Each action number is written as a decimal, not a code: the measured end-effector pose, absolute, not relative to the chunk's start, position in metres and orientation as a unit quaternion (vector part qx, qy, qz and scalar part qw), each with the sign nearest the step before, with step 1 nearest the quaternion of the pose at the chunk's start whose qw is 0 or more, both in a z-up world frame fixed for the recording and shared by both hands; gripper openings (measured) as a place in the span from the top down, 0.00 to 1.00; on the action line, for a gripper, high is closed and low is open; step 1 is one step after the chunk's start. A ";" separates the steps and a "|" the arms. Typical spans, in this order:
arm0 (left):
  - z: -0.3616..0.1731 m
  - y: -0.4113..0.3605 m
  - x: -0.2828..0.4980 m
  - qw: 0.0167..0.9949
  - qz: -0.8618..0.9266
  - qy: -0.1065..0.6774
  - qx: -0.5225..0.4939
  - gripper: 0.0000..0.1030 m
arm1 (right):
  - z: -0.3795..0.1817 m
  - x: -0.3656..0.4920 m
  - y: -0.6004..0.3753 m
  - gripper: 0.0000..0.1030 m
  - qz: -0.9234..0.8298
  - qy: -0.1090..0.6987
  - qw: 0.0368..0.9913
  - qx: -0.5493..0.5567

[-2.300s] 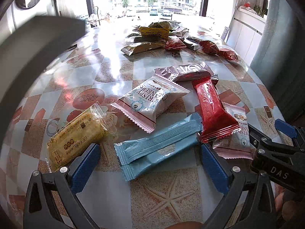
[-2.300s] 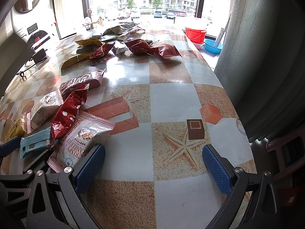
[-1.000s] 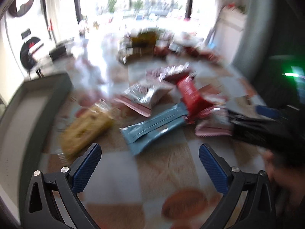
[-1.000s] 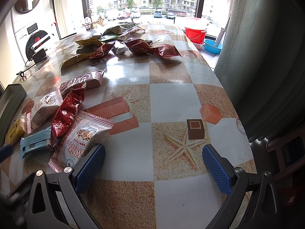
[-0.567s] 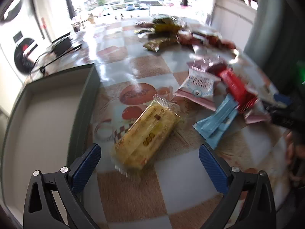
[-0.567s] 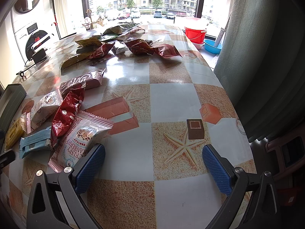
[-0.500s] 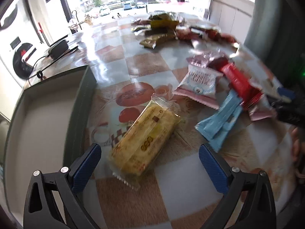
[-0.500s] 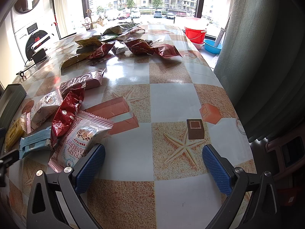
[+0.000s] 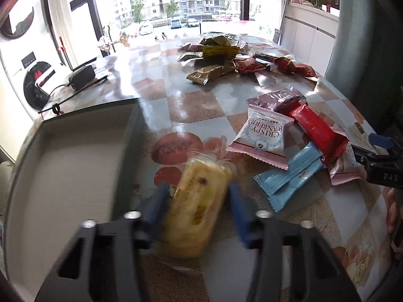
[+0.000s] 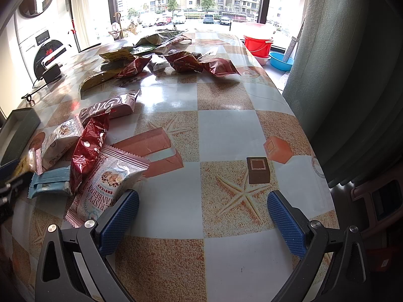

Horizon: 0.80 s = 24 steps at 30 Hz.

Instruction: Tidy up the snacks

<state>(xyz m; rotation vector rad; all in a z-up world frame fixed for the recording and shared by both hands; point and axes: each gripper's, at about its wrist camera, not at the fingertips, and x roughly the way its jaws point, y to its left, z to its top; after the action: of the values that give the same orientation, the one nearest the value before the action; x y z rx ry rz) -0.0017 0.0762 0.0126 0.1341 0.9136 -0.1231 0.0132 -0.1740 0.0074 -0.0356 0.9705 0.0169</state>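
A yellow snack pack [image 9: 201, 183] lies on the checked table beside a grey tray [image 9: 63, 166]. My left gripper [image 9: 197, 193] has its jaws closing on the pack, and both blue pads touch its sides. To the right lie a white-pink cranberry pack [image 9: 264, 136], a red bar [image 9: 317, 130] and two light blue bars [image 9: 289, 176]. My right gripper [image 10: 202, 201] stands open over bare table with nothing between its fingers. Its left finger [image 10: 118, 216] is next to another cranberry pack [image 10: 108, 178].
A pile of several snack bags [image 9: 221, 58] sits at the far end of the table. A charger with a cable [image 9: 80, 75] lies far left. A curtain [image 10: 340, 75] hangs along the table's right edge, with a red bucket [image 10: 258, 45] behind it.
The left gripper swung left from the blue bars to the yellow pack, and its wide-open jaws have come in against the pack's sides. The right gripper has not moved.
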 end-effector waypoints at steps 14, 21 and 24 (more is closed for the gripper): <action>0.024 0.106 -0.030 0.906 -0.108 0.407 0.051 0.60 | 0.008 0.013 -0.173 0.01 0.008 0.466 0.884 -0.017; 0.017 0.104 -0.026 0.894 -0.130 0.425 0.063 0.55 | 0.007 0.013 -0.174 0.01 0.008 0.466 0.884 -0.017; 0.014 0.092 -0.027 0.891 -0.128 0.424 0.098 0.50 | 0.007 0.013 -0.174 0.01 0.008 0.466 0.884 -0.017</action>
<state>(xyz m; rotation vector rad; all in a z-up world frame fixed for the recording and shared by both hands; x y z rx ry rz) -0.0271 0.0923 0.0144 0.2044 0.8812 -0.2662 0.0133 -0.1736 0.0075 -0.0356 0.9705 0.0166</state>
